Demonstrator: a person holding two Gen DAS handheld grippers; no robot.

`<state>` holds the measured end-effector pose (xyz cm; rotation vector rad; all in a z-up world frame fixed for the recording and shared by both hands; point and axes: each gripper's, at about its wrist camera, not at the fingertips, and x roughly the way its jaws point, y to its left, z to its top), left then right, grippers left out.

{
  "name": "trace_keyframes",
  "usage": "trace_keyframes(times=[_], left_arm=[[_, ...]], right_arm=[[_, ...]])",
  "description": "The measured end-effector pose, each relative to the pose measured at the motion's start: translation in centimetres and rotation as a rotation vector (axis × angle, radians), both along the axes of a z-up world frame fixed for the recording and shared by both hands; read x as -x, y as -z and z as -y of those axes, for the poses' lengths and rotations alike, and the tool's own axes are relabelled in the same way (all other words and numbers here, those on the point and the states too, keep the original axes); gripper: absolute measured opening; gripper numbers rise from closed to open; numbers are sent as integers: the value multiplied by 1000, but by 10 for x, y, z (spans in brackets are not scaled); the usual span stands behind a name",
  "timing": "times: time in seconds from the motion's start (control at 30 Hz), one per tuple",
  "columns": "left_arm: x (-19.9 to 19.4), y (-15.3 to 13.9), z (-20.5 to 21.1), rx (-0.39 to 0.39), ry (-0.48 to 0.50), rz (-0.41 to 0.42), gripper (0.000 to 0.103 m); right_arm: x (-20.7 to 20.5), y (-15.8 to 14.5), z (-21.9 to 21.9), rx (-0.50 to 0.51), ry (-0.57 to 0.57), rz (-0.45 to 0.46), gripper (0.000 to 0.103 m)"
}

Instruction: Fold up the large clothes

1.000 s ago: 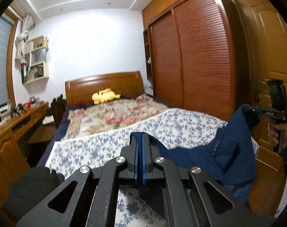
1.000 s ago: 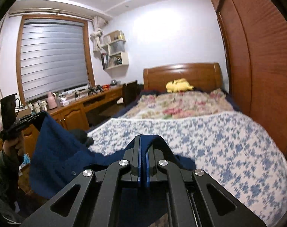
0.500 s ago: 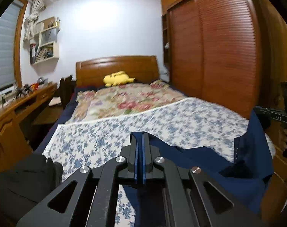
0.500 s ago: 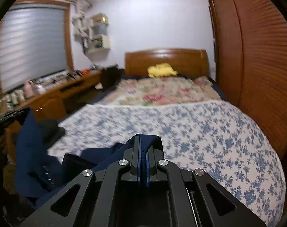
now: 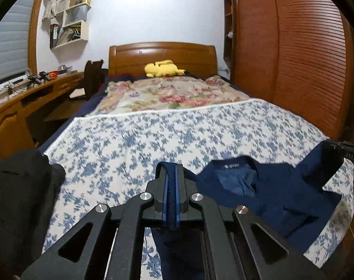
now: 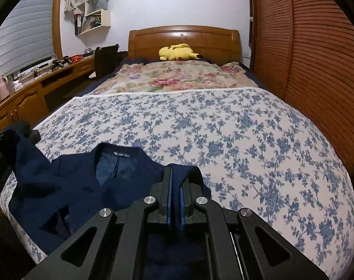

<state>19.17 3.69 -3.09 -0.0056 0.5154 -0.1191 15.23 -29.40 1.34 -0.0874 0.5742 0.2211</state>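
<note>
Now that I have lowered the navy jacket (image 6: 74, 186) onto the bed (image 6: 247, 140), collar up, my left gripper (image 5: 171, 175) and right gripper (image 6: 175, 177) both stay clamped on its shoulders, ready for flattening.

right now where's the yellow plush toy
The yellow plush toy lies at the far end of the bed, against the wooden headboard, just beyond the floral quilt; both wrist views show it near top centre.
</note>
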Motion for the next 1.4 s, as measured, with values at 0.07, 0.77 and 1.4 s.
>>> trace_keyframes(times=[0.07, 0.77, 1.4], left_arm=[[1, 1, -1, -1, 10, -5, 4], [14, 6, -27, 50, 79, -25, 30], [36, 26, -65, 33, 72, -74, 36]], right_arm=[[-4, -1, -1, 8, 11, -9, 6], [11, -22, -41, 66, -31, 8, 46], [13, 49, -207, 139, -475, -121, 64]])
